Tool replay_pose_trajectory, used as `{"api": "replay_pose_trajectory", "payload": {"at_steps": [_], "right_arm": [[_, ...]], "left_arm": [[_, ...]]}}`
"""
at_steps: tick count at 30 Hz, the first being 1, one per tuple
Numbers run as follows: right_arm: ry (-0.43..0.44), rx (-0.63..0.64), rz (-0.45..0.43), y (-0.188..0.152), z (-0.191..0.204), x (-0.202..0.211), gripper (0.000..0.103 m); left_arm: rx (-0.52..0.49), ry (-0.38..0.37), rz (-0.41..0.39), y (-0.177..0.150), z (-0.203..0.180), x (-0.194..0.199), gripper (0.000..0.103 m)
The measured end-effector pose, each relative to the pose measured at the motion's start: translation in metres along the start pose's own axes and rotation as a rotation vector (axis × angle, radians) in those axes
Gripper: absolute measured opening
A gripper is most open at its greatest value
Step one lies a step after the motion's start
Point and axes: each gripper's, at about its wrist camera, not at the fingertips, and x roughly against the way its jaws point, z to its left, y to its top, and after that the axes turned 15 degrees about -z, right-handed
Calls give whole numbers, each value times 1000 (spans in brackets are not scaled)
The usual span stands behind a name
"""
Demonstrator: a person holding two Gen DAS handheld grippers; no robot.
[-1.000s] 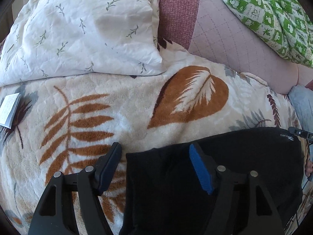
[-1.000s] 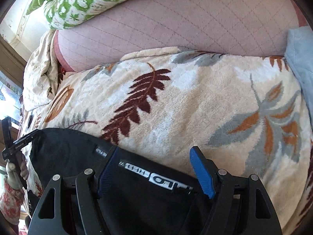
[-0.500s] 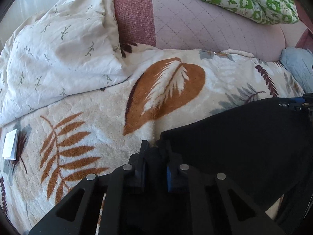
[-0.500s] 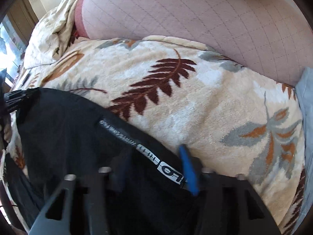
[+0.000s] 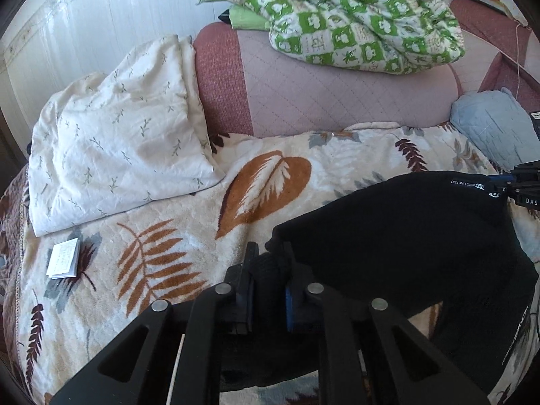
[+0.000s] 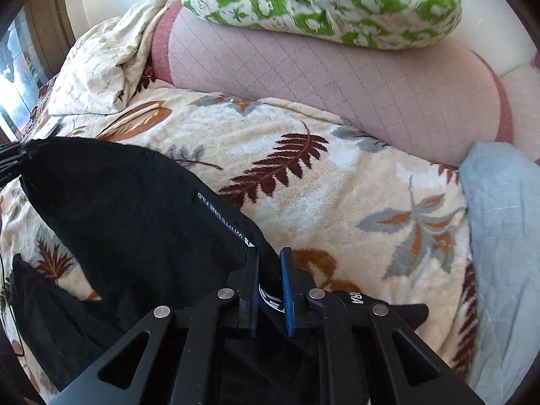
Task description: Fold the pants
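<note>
Black pants (image 5: 388, 236) lie on a leaf-print blanket (image 5: 162, 209), with their far edge lifted and stretched between my two grippers. My left gripper (image 5: 268, 253) is shut on a bunched corner of the black fabric. In the right wrist view, my right gripper (image 6: 268, 256) is closing on the pants (image 6: 118, 209) at the waistband with white lettering, and its pads press the cloth. The right gripper (image 5: 503, 182) also shows at the right edge of the left wrist view. The left gripper (image 6: 13, 155) shows at the far left of the right wrist view, holding the other corner.
A white pillow (image 5: 118, 141) lies at the back left and a small booklet (image 5: 64, 258) on the blanket's left. A pink quilted sofa back (image 5: 337, 94) carries a green checked blanket (image 5: 364, 23). A light-blue cushion (image 5: 492, 128) sits at the right.
Both grippers went from open over the pants' edge to shut on it. Both have risen and lifted that edge off the blanket, so more of the room shows.
</note>
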Motion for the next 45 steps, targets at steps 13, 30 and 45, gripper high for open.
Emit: {"api": "replay_pose_trajectory", "payload": {"at_steps": [13, 30, 45], "right_arm": [[-49, -21, -28, -56, 34, 101, 5], [-6, -111, 75, -188, 58, 141, 6], [-118, 77, 26, -201, 110, 181, 79]], "left_arm": [[-74, 36, -113, -33, -30, 122, 12], [-182, 64, -193, -157, -87, 222, 15], [-35, 57, -162, -215, -73, 284, 51]]}}
